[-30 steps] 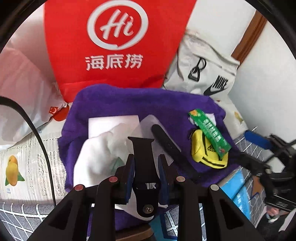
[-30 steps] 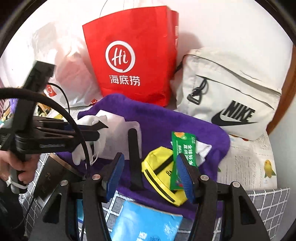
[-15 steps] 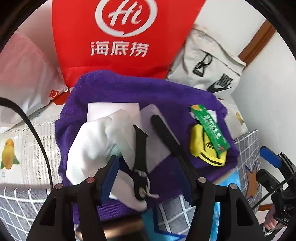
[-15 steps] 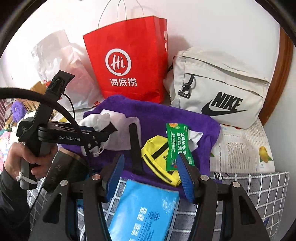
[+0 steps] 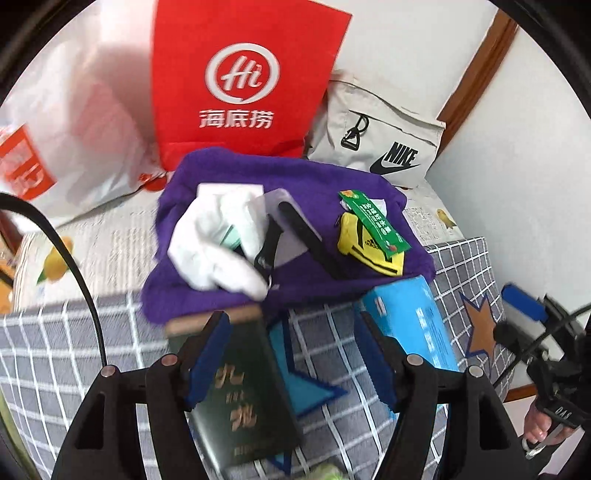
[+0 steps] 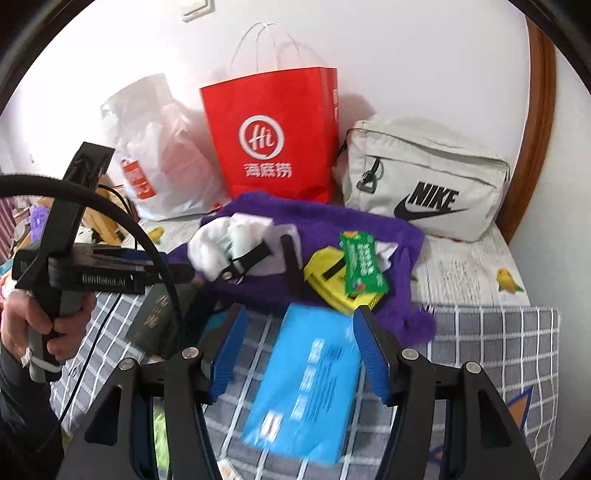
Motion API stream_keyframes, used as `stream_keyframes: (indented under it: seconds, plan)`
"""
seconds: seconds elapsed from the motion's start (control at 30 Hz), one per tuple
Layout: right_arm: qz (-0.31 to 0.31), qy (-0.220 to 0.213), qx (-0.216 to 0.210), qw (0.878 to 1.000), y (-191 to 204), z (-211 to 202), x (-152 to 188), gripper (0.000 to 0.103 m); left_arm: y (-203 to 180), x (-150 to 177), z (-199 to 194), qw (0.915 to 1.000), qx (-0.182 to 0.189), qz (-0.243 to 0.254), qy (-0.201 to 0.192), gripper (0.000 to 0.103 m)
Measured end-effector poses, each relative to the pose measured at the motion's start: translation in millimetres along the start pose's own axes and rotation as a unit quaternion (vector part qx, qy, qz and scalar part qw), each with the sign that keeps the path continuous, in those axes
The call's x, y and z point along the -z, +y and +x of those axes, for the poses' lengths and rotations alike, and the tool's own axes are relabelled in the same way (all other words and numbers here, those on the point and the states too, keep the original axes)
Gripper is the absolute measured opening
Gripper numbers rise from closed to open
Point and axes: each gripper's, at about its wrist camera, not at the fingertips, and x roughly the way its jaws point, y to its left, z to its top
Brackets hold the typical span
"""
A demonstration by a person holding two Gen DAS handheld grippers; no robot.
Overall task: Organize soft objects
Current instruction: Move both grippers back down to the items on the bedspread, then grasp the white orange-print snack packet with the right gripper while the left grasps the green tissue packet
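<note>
On one purple towel (image 5: 280, 177) lie one white cloth (image 5: 218, 243), two black straps (image 5: 267, 247), one yellow pouch (image 5: 365, 247). Left gripper (image 5: 291, 354), just opened, and right gripper (image 6: 297, 350) show wide, empty jaws.

White wall (image 6: 406, 55) fills 12 o'clock, brown wooden trim (image 6: 539, 140) curving at 2 o'clock, light switch (image 6: 197, 9) at 11. Grey checked cover (image 6: 491, 343) from 4 to 8.

Black hand-held gripper (image 5: 291, 354) frames carry blue pads, silver screws, black cables.
</note>
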Motion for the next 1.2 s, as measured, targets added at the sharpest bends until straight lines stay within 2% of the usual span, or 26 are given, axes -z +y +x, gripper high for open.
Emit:
stream_keyframes:
  seconds: [0.13, 0.43, 0.53, 0.77, 0.9, 1.0, 1.07, 1.1, 1.13, 1.17, 1.2]
  plan:
    - [-0.002, 0.009, -0.013, 1.0, 12, -14, 29, 0.06, 7, 25, -18, 0.9997, -0.005, -0.022, -0.004, 0.069]
    - [-0.011, 0.073, -0.048, 0.996, 37, -12, 106, 0.061, 5, 85, -44, 0.9995, -0.014, -0.03, -0.002, 0.069]
    - [-0.023, 0.102, -0.071, 0.992, 47, 0, 137, 0.075, 4, 103, -50, 0.9995, -0.009, -0.031, -0.002, 0.069]
    - [-0.041, 0.134, -0.084, 0.987, 61, 23, 174, 0.081, -2, 128, -55, 0.9995, 0.002, -0.032, -0.001, 0.069]
    - [-0.076, 0.139, -0.059, 0.986, 72, 32, 186, 0.082, -8, 137, -56, 0.9996, 0.009, -0.026, -0.001, 0.069]
    - [-0.107, 0.117, -0.03, 0.987, 81, 33, 191, 0.084, -9, 140, -57, 0.9996, 0.012, -0.027, -0.001, 0.069]
    - [-0.106, 0.101, -0.022, 0.989, 81, 34, 193, 0.084, -9, 142, -57, 0.9995, 0.012, -0.028, -0.002, 0.069]
    - [-0.102, 0.099, -0.022, 0.99, 80, 34, 193, 0.083, -8, 142, -57, 0.9995, 0.012, -0.029, -0.001, 0.069]
    - [-0.099, 0.096, -0.019, 0.99, 78, 33, 192, 0.075, -8, 142, -56, 0.9995, 0.011, -0.028, -0.001, 0.069]
    - [-0.098, 0.091, -0.015, 0.991, 77, 32, 191, 0.062, -9, 144, -57, 0.9996, 0.01, -0.028, 0.0, 0.069]
    - [-0.097, 0.089, -0.017, 0.991, 75, 31, 189, 0.06, -9, 145, -57, 0.9996, 0.008, -0.028, -0.001, 0.069]
